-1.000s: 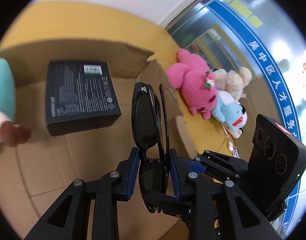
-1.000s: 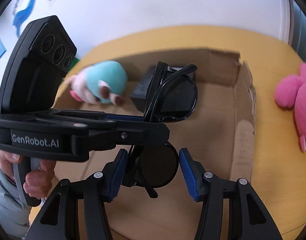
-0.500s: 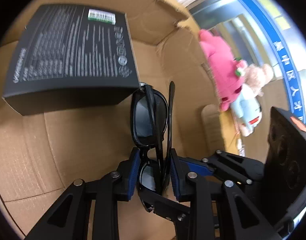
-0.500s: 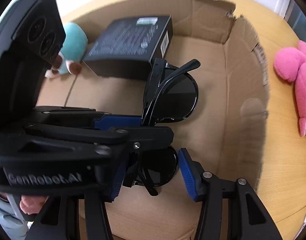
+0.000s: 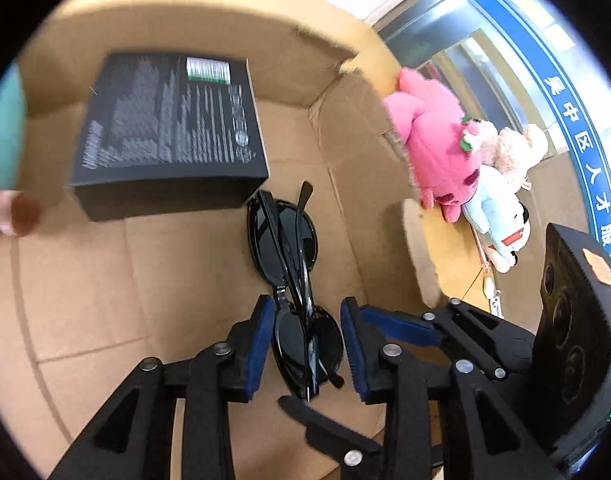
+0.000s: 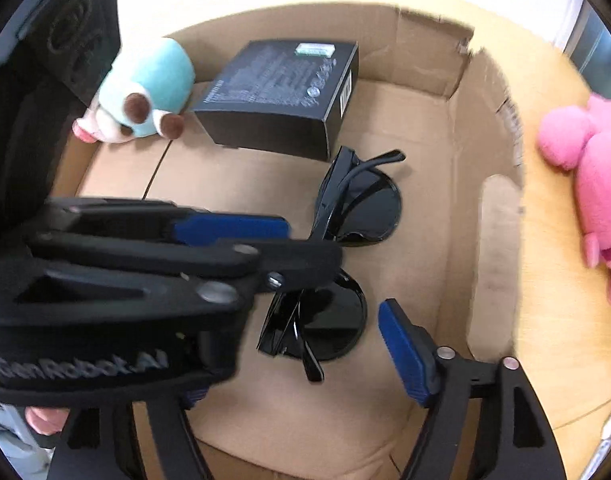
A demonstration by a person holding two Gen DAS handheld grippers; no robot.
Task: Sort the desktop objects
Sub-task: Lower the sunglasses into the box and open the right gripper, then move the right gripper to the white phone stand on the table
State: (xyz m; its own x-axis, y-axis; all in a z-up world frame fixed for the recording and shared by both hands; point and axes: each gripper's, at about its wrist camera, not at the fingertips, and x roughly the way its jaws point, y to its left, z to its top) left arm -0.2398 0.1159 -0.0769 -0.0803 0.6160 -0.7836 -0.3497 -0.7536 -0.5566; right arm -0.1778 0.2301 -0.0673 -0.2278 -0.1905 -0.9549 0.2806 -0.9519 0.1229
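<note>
Item: sunglasses (image 5: pixel 283 240), folded on cardboard box (image 6: pixel 457 184) floor at 5 o'clock of black carton (image 5: pixel 169 128); left claw (image 5: pixel 305 344) and right claw (image 6: pixel 289 344) both apart; I would back straight out, snagging no temple.

The box (image 6: pixel 457 128) floor is bare along its left side and near edge. The black carton (image 6: pixel 281 96) and blue toy (image 6: pixel 145 92) fill the far edge. The sunglasses (image 6: pixel 345 240) lie near the right wall, with both tools close around them.
</note>
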